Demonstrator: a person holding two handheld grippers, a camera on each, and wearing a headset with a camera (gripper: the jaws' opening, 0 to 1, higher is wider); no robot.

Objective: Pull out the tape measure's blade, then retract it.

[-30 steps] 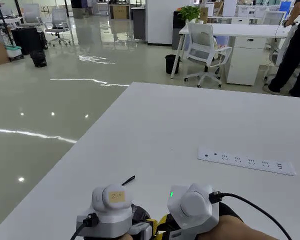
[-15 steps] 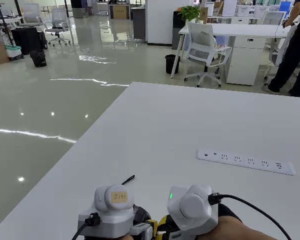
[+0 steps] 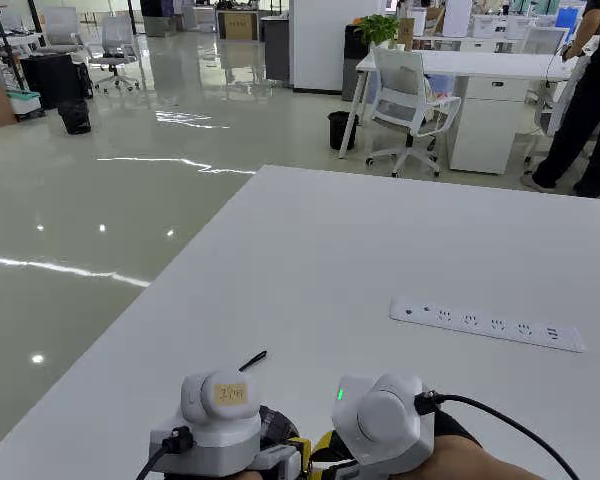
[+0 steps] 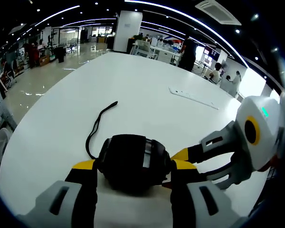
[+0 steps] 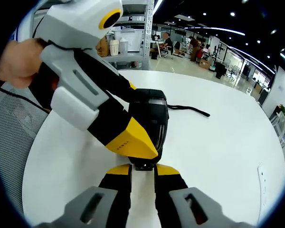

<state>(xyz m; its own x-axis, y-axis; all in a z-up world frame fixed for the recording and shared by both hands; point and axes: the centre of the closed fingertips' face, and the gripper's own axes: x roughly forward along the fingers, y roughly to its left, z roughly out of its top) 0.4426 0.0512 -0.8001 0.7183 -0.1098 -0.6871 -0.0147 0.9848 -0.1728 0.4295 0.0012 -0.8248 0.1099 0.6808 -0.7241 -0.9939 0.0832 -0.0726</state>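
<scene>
A black tape measure rests on the white table, and my left gripper is shut on its body between the yellow-tipped jaws. Its thin black wrist strap trails forward across the table. My right gripper meets the tape measure at its front lower edge, with the jaws shut close together on the blade's end. No length of blade shows between the case and the jaws. In the head view both grippers sit side by side at the table's near edge, and the strap's tip pokes out ahead of them.
A white power strip lies on the table to the right, ahead of the grippers. The table's left edge drops to a glossy floor. Beyond it are an office chair, a desk and a standing person.
Both grippers stay pressed together on the tape measure at the near edge. The head camera has shifted a little; nothing on the table has moved.
</scene>
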